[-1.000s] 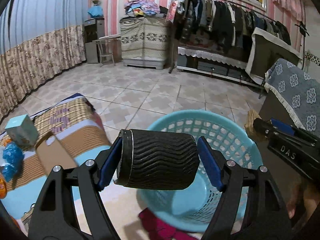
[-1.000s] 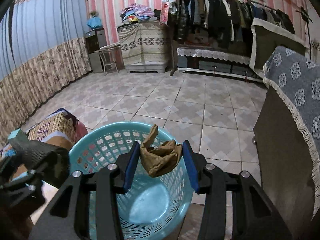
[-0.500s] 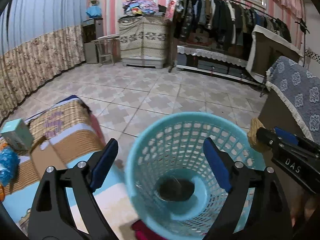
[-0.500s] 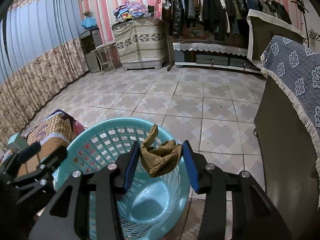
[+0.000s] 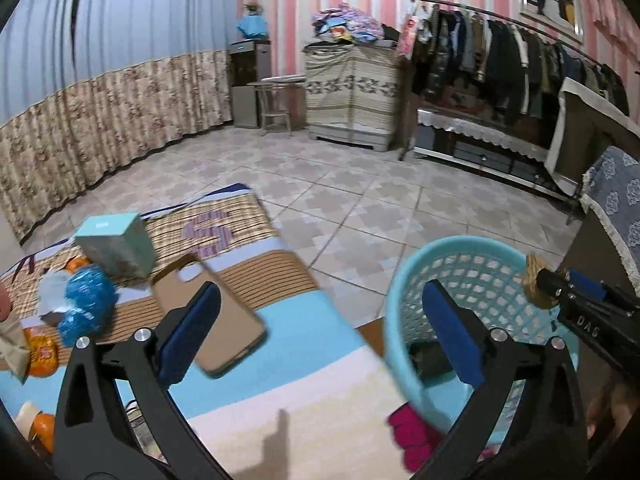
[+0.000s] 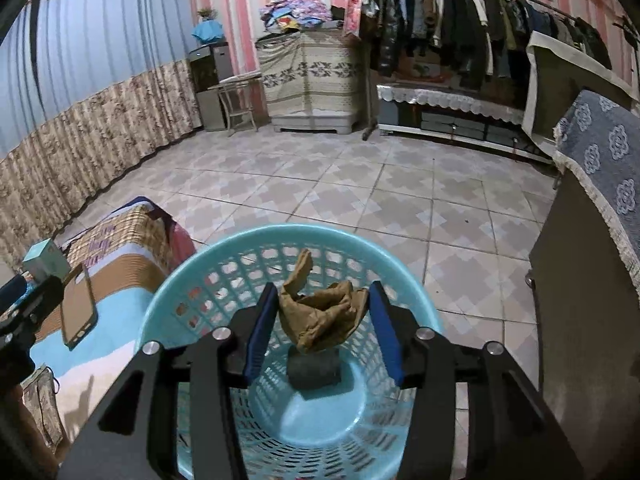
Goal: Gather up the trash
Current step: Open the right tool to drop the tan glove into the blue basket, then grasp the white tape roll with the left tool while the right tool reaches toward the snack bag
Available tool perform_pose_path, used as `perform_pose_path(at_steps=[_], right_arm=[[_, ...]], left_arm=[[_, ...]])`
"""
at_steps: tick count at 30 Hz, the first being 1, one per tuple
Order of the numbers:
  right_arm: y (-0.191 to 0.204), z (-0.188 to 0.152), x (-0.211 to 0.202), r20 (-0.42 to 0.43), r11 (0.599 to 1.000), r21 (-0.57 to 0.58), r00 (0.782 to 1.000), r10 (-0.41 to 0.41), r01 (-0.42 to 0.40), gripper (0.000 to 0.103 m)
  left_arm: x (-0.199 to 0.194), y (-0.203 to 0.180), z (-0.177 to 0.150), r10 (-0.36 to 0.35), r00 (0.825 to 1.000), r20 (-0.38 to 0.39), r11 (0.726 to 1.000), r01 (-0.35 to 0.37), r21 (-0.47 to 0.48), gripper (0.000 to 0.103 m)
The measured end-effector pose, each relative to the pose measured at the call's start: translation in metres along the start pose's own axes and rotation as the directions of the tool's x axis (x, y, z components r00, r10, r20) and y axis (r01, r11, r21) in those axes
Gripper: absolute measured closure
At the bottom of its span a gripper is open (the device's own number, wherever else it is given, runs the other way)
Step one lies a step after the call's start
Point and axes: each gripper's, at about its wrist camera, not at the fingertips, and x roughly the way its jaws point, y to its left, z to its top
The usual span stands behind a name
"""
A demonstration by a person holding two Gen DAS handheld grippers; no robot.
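Observation:
A light blue lattice basket (image 6: 188,292) stands on the floor; it also shows in the left wrist view (image 5: 476,276). A black ribbed cup (image 6: 314,370) lies on its bottom. My right gripper (image 6: 322,322) is shut on a crumpled brown paper (image 6: 320,316) and holds it above the basket's opening. My left gripper (image 5: 320,332) is open and empty, above the striped cloth's edge, left of the basket. On the cloth lie a tan phone case (image 5: 208,316), a teal box (image 5: 116,244), blue crumpled wrappers (image 5: 86,304) and orange packets (image 5: 40,354).
The striped cloth (image 5: 288,344) covers a low surface left of the basket. A red cloth (image 5: 412,436) lies at the basket's foot. A dark cabinet with a blue patterned cover (image 6: 596,184) stands to the right. Tiled floor (image 6: 340,188) stretches behind to a clothes rack (image 6: 460,28).
My left gripper opened and the black ribbed cup fell into the basket. That gripper then swung left toward the cloth. My right gripper kept hold of the brown paper over the basket.

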Motion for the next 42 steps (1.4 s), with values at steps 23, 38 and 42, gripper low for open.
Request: perform_pose_path(at_steps=[23,38,42], right_arm=[[0.088,-0.015,-0.042,0.053,0.987,-0.097,0.989,0.138,-0.132,0.007],[0.201,-0.059,-0.063,-0.052,0.905,-0.269,0.943,0.328,-0.329,0.006],[0.205,-0.061,-0.058,-0.068,0.905,-0.282,0.948,0.312,-0.318,0.006]], left_arm=[[-0.082,0.106,-0.053,0.214,0.977,-0.015,0.974,-0.215,-0.079,0.006],[-0.130,0.240,-0.130,0.356,0.925,-0.132,0.912,-0.374,-0.169,0.006],[-0.112,0.256,-0.143,0.349,0.911,-0.221,0.908,-0.387,-0.160,0.006]])
